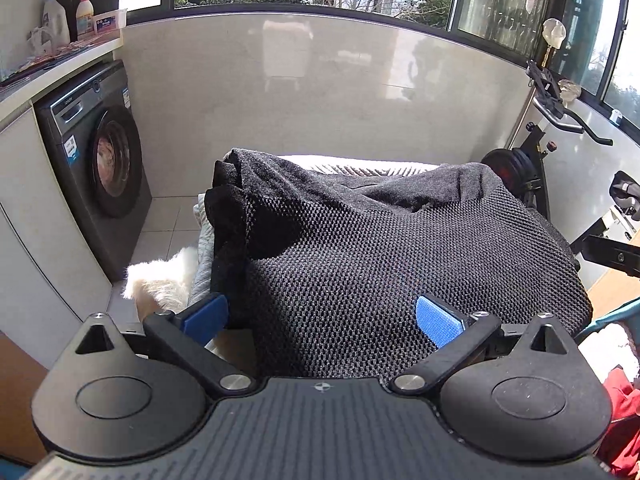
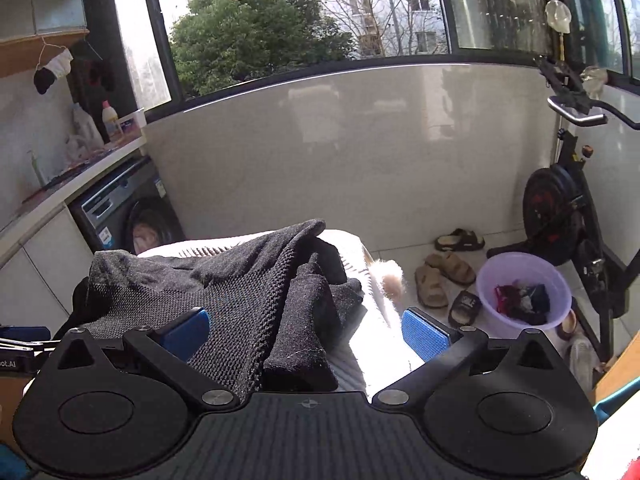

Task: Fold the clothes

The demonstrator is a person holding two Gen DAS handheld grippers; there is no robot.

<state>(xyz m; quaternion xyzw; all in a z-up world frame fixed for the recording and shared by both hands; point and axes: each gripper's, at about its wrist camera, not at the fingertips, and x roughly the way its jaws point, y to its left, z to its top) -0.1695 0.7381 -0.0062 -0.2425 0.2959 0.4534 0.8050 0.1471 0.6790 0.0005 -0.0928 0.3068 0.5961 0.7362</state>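
Note:
A dark grey knitted sweater (image 1: 380,256) lies crumpled on a white padded surface (image 1: 360,162). It also shows in the right wrist view (image 2: 224,288), with a sleeve (image 2: 308,320) folded toward me. My left gripper (image 1: 320,320) is open, its blue pads wide apart over the sweater's near edge. My right gripper (image 2: 306,334) is open too, with the sleeve end lying between its jaws and the white surface (image 2: 380,344) showing beside it. Neither holds the cloth.
A washing machine (image 1: 100,160) stands left under a counter with bottles (image 1: 56,20). An exercise bike (image 2: 568,200) stands right. A purple basin with clothes (image 2: 524,292) and sandals (image 2: 444,276) sit on the tiled floor. A fluffy white item (image 1: 160,284) lies left of the surface.

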